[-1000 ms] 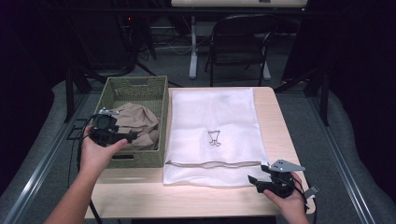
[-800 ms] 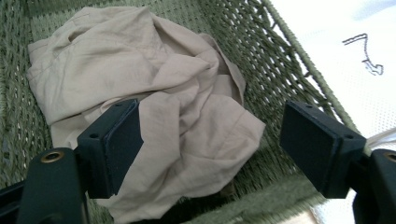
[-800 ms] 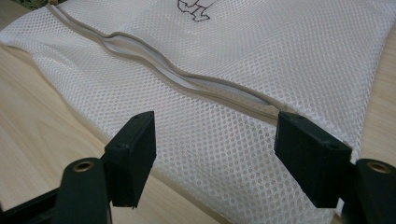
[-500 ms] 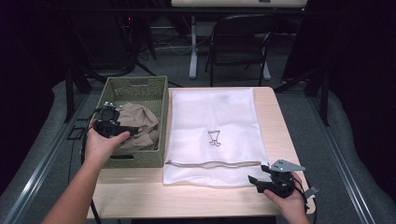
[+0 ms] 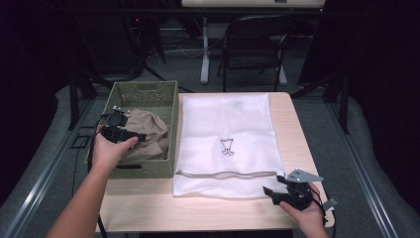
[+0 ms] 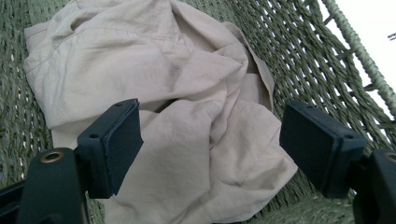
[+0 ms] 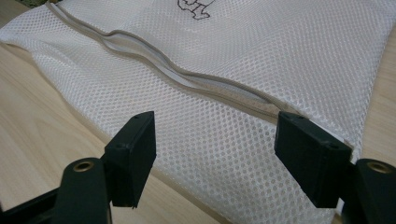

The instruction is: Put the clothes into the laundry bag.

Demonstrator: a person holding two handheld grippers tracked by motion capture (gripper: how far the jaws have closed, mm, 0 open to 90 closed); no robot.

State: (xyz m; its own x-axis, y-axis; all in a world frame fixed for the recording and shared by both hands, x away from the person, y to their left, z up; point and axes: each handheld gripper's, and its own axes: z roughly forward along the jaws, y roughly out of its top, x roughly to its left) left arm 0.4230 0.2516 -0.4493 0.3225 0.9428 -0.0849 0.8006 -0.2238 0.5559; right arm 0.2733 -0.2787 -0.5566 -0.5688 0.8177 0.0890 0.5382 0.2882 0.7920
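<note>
A crumpled beige garment (image 5: pixel 148 134) (image 6: pixel 187 107) lies in a green woven basket (image 5: pixel 143 91) at the table's left. My left gripper (image 5: pixel 141 137) (image 6: pixel 210 149) hangs just over the cloth with its jaws wide open and nothing pressed between them. A white mesh laundry bag (image 5: pixel 225 124) (image 7: pixel 261 56) lies flat on the table, its zipper (image 5: pixel 225 174) (image 7: pixel 187 79) running along the near edge. My right gripper (image 5: pixel 270 193) (image 7: pixel 215 158) rests open at the bag's near right corner, its jaws above the mesh.
The wooden table (image 5: pixel 198 210) has bare room in front of the bag. A basket wall (image 6: pixel 327 60) stands close on the right of the left gripper. A folding chair (image 5: pixel 252 44) and desk legs stand beyond the table's far edge.
My left hand has moved farther into the basket and slightly down toward the beige garment. The right hand and the mesh bag have stayed where they were.
</note>
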